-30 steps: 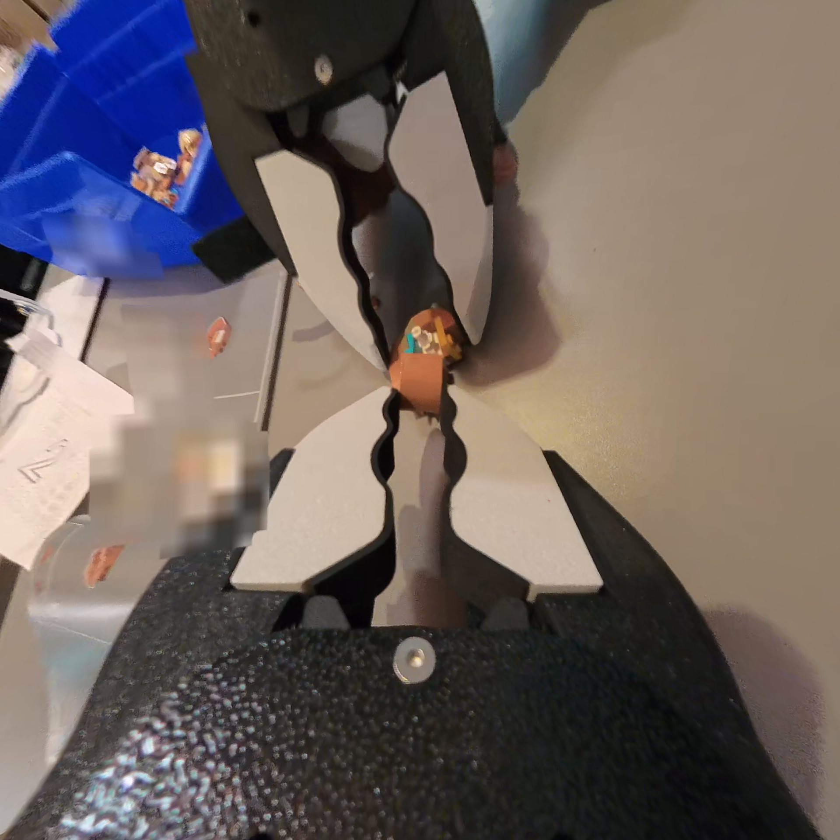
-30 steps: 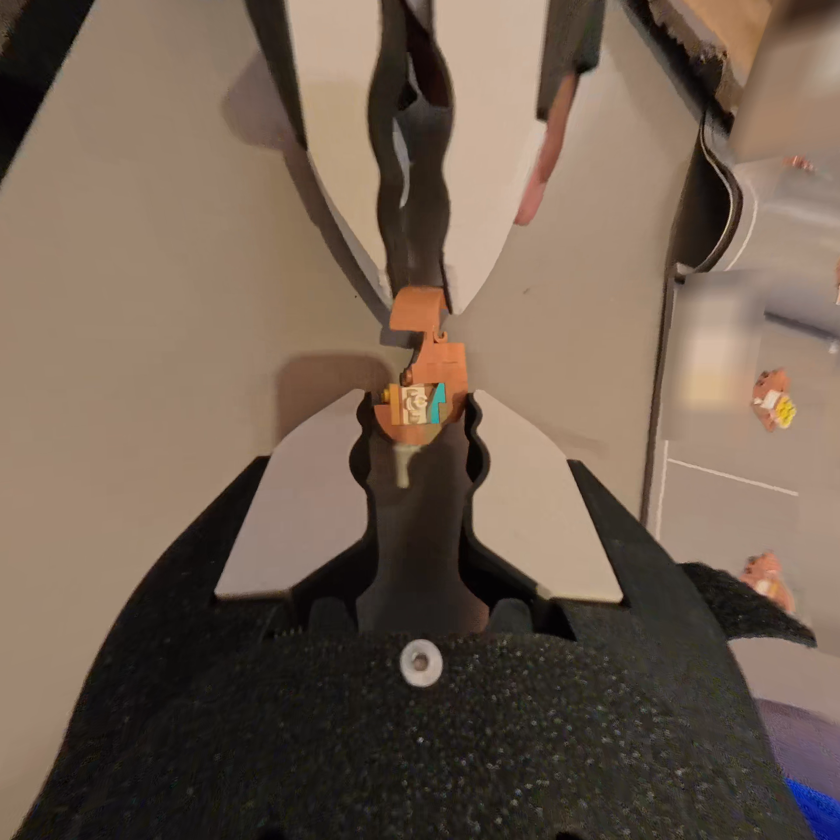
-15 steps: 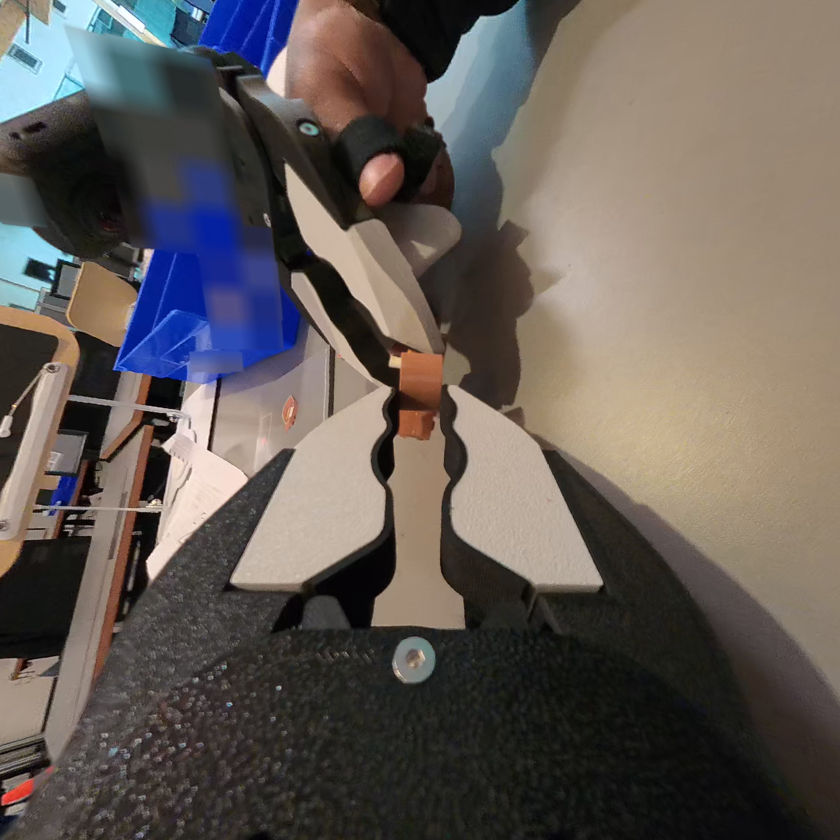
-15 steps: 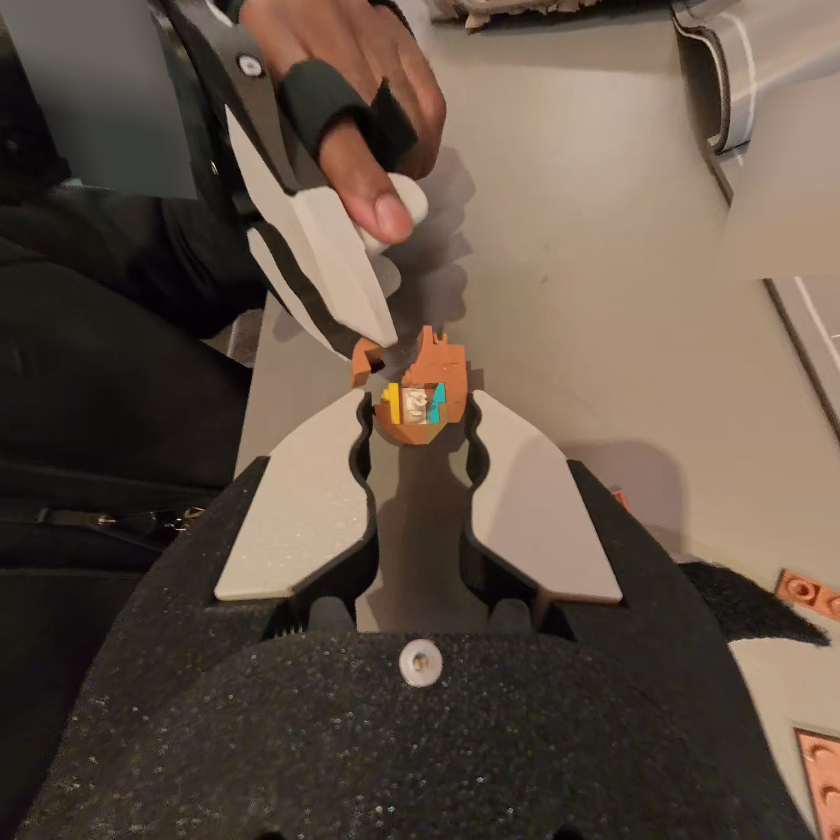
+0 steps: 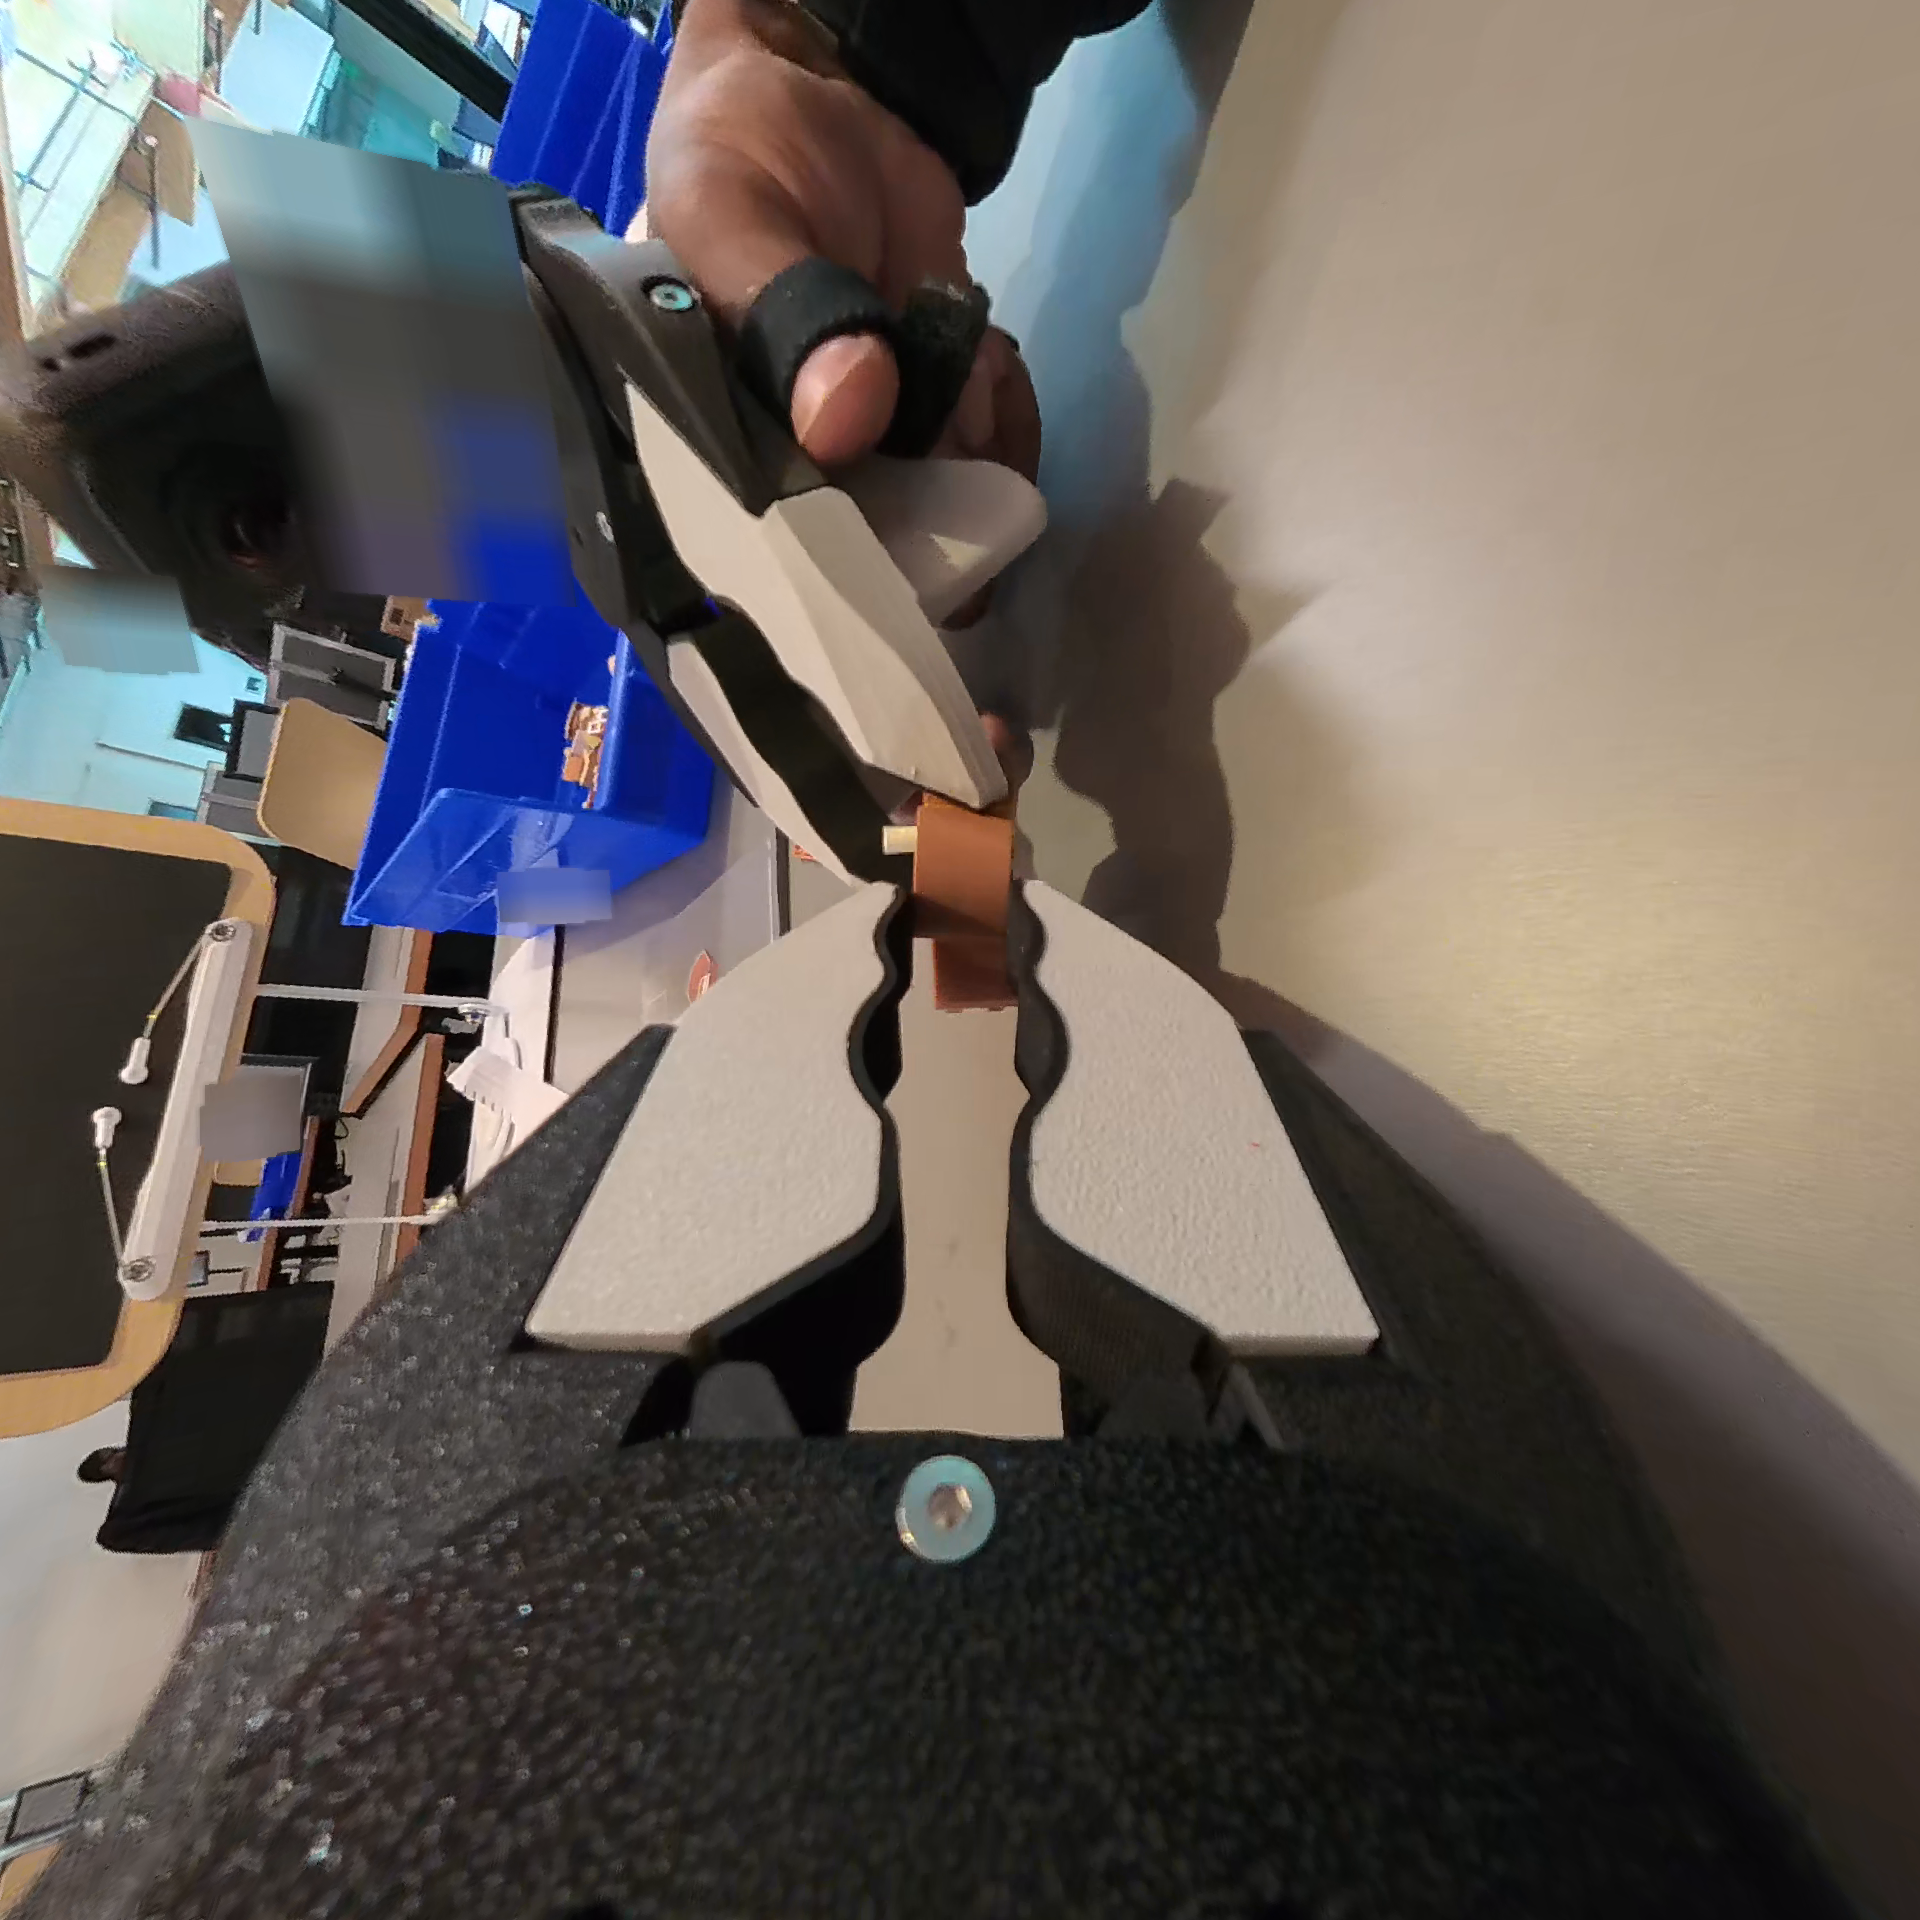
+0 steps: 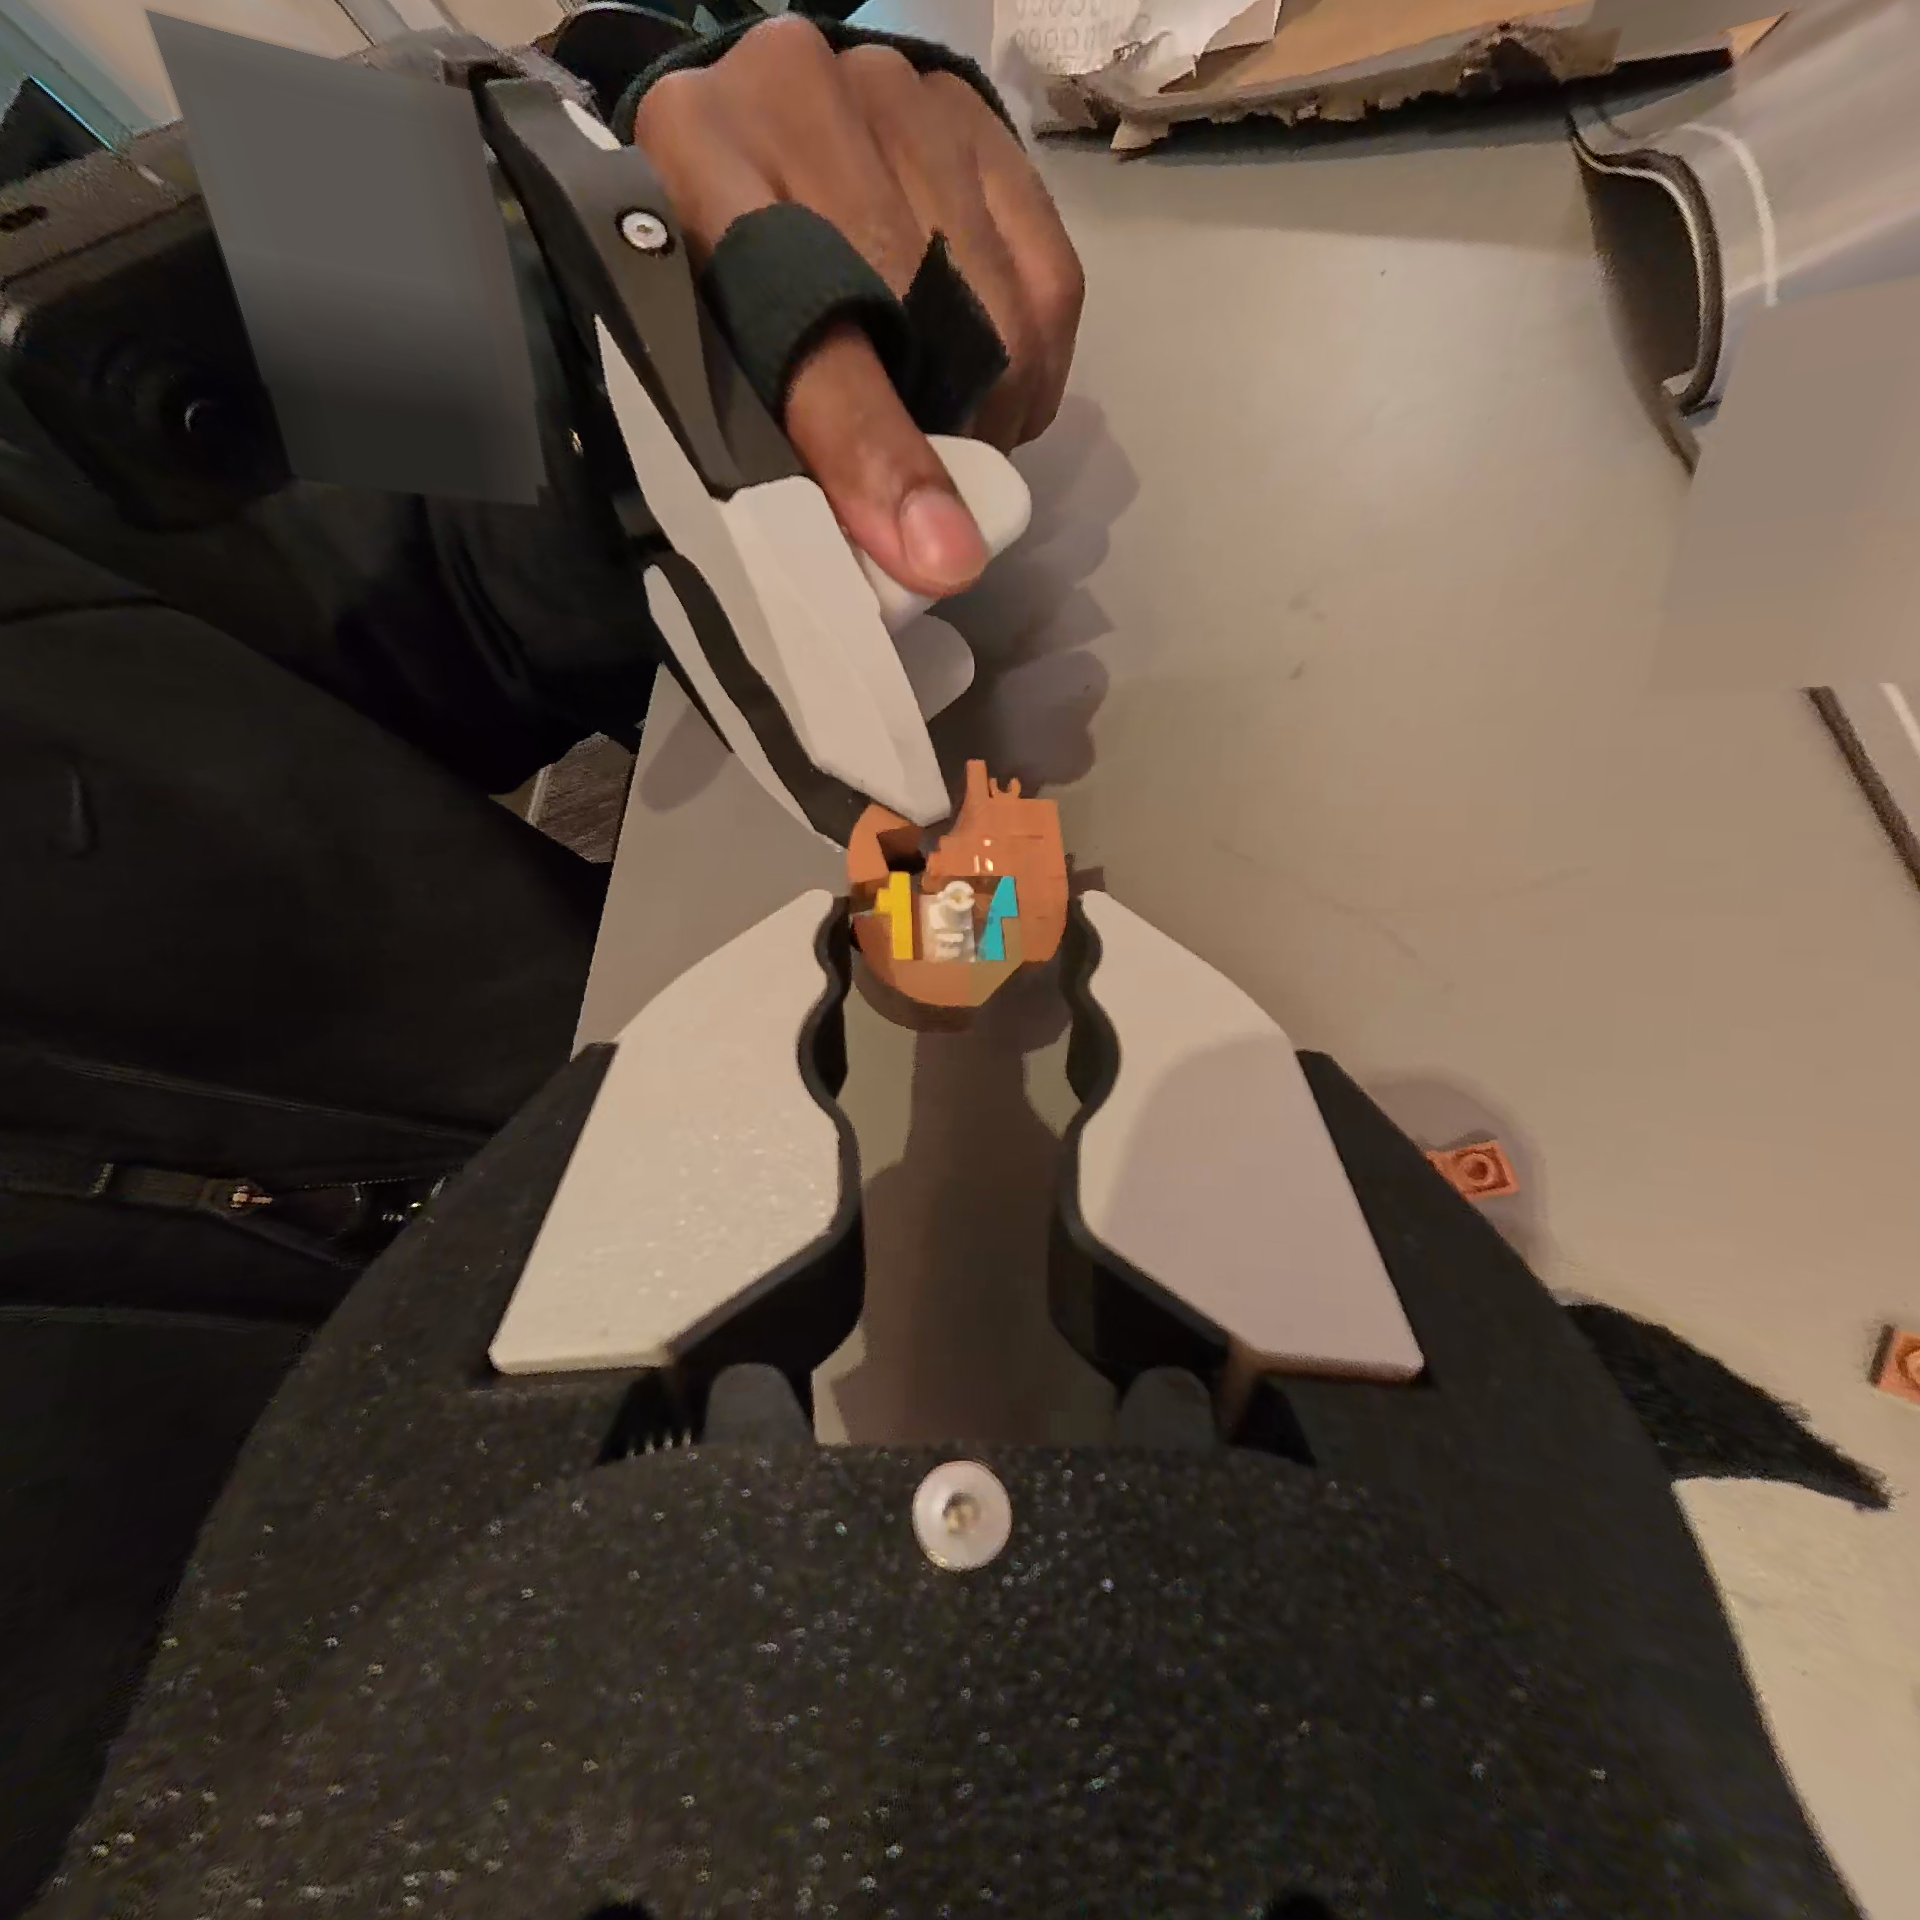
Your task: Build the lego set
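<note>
Two tools on one build | left tool (image 5: pixel 961 914) clamps brown curved piece (image 5: pixel 966 883) | right tool (image 6: pixel 956 925) grips brown brick model (image 6: pixel 961 914) | I keep both squeezes even, tabletop (image 6: pixel 1351 623) below.

Blue bins (image 5: pixel 520 769) beyond the grey table (image 6: pixel 1403 623), loose orange pieces (image 6: pixel 1475 1169), perhaps torn cardboard (image 6: pixel 1351 73).

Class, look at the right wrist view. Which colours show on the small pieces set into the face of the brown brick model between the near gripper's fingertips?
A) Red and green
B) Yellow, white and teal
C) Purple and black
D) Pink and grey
B: in the right wrist view the brown brick model between the right gripper fingertips shows a yellow piece, a white piece and a teal piece side by side.
</note>
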### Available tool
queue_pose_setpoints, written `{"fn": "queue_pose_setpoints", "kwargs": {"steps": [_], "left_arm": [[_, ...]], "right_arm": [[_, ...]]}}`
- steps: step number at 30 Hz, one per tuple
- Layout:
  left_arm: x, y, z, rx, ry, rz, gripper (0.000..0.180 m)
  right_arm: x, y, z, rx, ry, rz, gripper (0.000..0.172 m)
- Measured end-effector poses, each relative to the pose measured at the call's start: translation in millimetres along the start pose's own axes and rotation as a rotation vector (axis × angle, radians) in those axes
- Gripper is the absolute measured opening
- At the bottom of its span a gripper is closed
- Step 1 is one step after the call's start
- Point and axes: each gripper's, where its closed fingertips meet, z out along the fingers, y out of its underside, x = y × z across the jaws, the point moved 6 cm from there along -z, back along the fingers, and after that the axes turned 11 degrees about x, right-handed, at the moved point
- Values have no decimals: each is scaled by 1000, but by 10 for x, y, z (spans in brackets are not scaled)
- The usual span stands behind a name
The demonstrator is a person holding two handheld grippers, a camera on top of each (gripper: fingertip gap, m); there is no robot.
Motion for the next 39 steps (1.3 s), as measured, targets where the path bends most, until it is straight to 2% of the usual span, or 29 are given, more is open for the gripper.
{"fn": "queue_pose_setpoints", "kwargs": {"steps": [8,17,21,29,35,39], "left_arm": [[-4,-26,-8,7,-11,30,17],[-15,-55,-5,12,-36,56,17],[-14,-66,17,13,-44,55,17],[34,4,104,-17,-5,-7,17],[-28,-3,110,-24,-59,-36,17],[-108,-17,109,-22,-114,-122,16]], "right_arm": [[-63,-2,-19,67,40,-90,39],[-112,3,-48,170,71,-71,39],[-117,1,-78,221,89,12,39],[-71,78,-77,214,171,153,38],[-41,53,-126,327,182,280,38],[-30,29,-177,441,212,359,38]]}}
